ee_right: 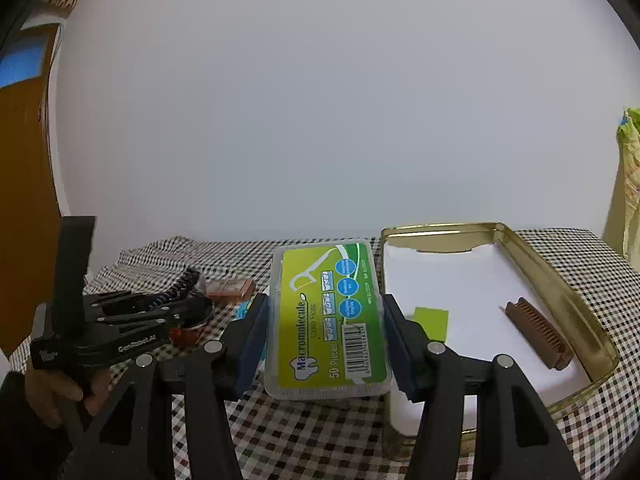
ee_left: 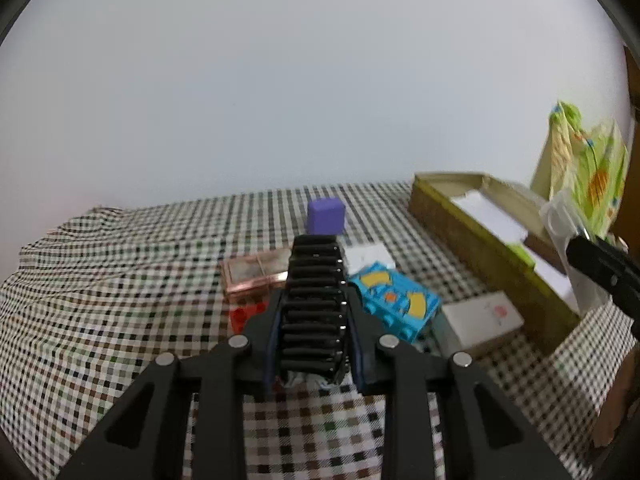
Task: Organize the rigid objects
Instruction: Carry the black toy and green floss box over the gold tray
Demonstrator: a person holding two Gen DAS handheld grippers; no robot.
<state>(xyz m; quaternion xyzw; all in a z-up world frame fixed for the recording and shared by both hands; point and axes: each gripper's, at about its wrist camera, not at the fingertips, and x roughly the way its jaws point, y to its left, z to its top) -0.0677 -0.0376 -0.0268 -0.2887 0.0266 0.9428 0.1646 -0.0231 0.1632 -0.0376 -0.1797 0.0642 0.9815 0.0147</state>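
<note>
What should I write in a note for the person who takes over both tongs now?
Left tongs: shut on a black ribbed comb-like piece, held above the checked cloth.
Right tongs: shut on the green dental floss box, beside the gold tin.
Done: a brown comb and a green card lie in the tin.
Left on the cloth: purple cube, blue toy block, copper case, white box, a red piece. Both held items likely go in the tin next.
</note>
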